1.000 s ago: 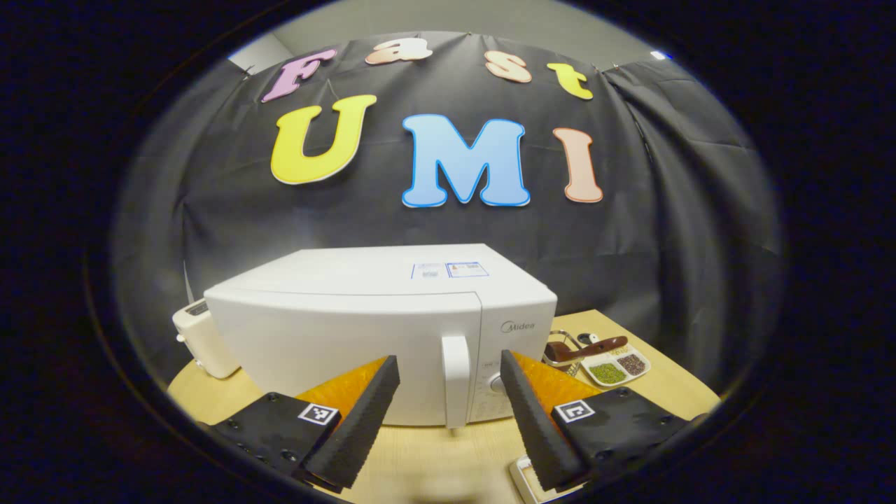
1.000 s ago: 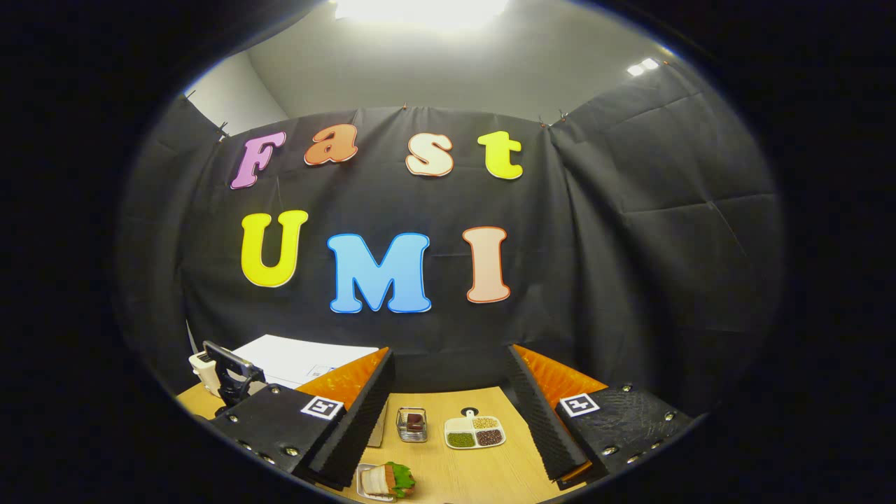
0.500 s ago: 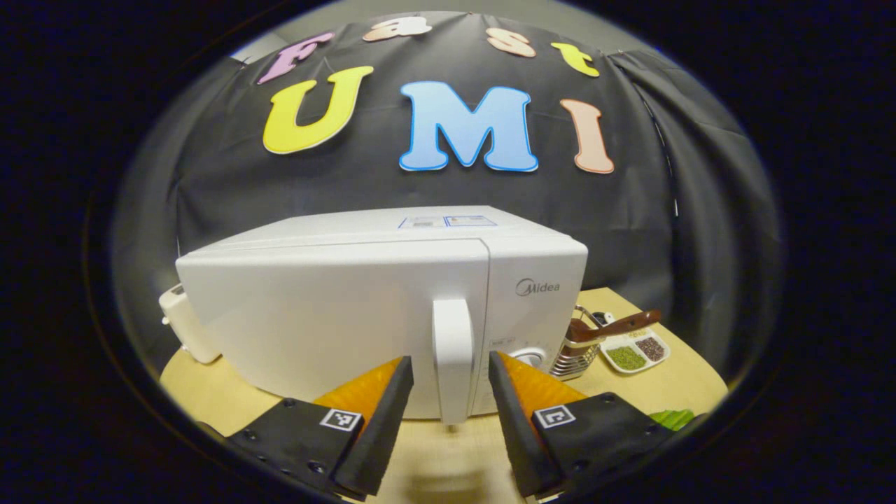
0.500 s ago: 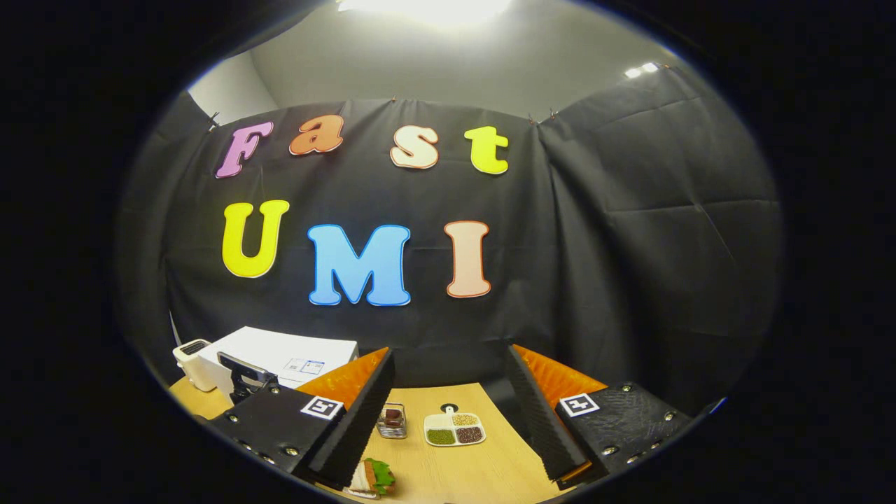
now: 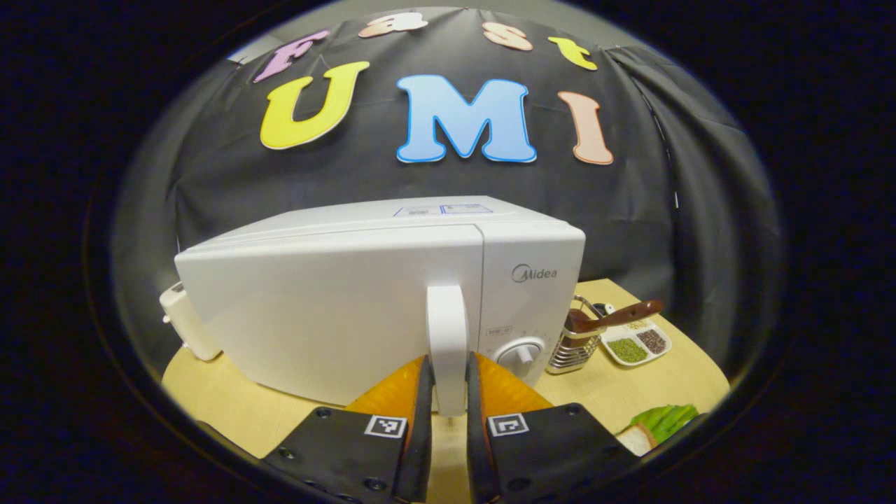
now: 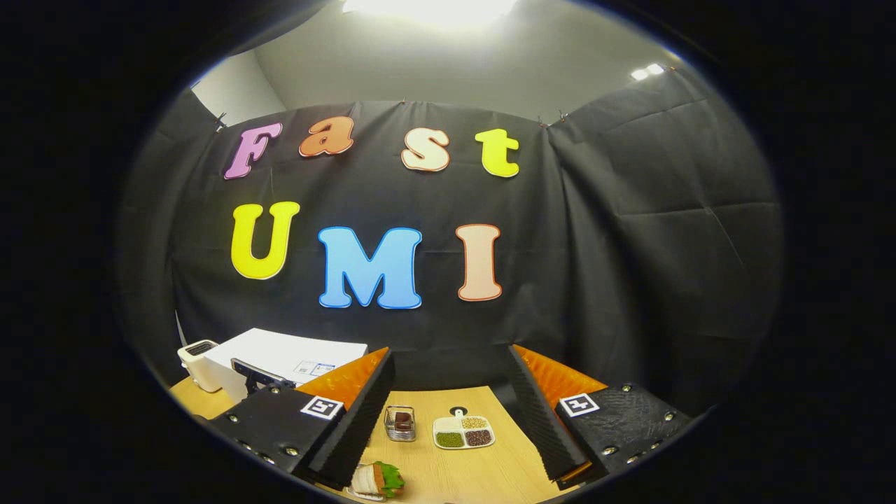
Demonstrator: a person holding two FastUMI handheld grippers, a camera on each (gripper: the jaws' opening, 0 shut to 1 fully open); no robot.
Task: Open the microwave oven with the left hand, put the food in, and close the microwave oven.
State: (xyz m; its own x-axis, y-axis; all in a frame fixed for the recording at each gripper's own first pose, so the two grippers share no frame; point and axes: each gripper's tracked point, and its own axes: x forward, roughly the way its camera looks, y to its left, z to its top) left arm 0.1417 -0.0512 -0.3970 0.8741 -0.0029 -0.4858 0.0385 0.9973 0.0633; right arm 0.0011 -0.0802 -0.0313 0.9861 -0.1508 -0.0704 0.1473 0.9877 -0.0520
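The white microwave (image 5: 329,301) stands on the wooden table (image 5: 231,413) with its door closed. In the left gripper view my left gripper (image 5: 448,383) is shut on the upright door handle (image 5: 448,322), one finger pressing each side of its lower part. The food, a sandwich with green lettuce on a small plate (image 6: 376,480), lies at the near edge of the table, also at the lower right as the sandwich (image 5: 658,424). In the right gripper view my right gripper (image 6: 450,371) hangs open above the table with nothing between its fingers, to the right of the microwave's top (image 6: 287,353).
A white toaster (image 5: 183,327) stands left of the microwave. To its right are a wire holder (image 5: 572,348) with a brown spoon (image 5: 619,315) and a divided dish of beans (image 5: 637,344). The holder (image 6: 400,423) and the dish (image 6: 462,432) lie ahead of the right gripper.
My left gripper moved in toward the microwave and its fingers closed from wide open onto the door handle. The right gripper only drifted a little and stayed open.
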